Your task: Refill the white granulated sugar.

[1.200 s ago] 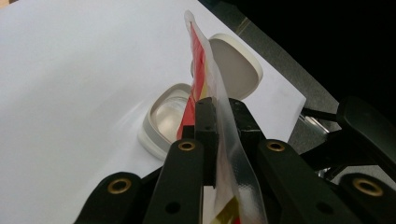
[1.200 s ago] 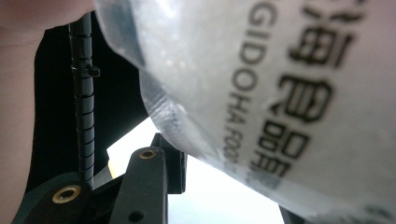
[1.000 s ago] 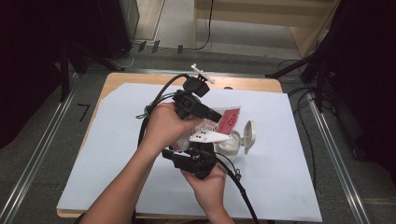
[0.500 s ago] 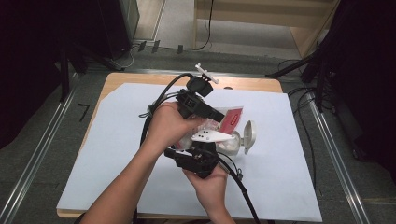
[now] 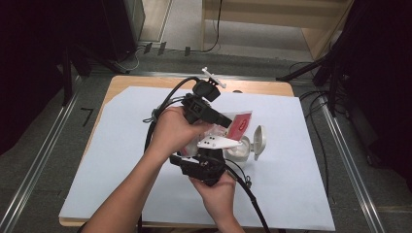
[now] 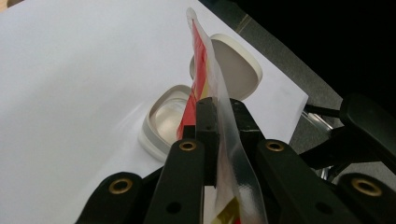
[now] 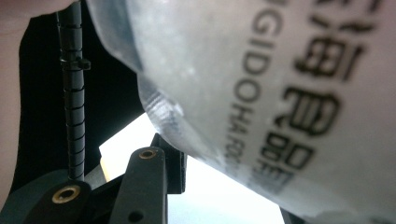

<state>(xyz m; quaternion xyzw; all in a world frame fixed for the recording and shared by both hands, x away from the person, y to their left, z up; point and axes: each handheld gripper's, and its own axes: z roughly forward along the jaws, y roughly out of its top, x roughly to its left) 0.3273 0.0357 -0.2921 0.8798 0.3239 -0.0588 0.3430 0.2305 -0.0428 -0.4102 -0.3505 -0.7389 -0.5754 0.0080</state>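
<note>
Left hand-held gripper (image 6: 210, 116), angled down over the table's middle, pinches a red sachet (image 6: 205, 79); right hand-held gripper (image 7: 187, 172) grips its clear end, lettered "GIDOHA".

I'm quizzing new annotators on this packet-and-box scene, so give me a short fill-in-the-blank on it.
1. The left gripper is shut on a clear plastic packet with ____ print.
2. The shallow white plastic box on the white paper sheet has its hinged lid ____.
3. Black ____ shows on the packet in the right gripper view.
4. The sheet lies on a ____ table.

Missing words: red; open; lettering; wooden
</note>
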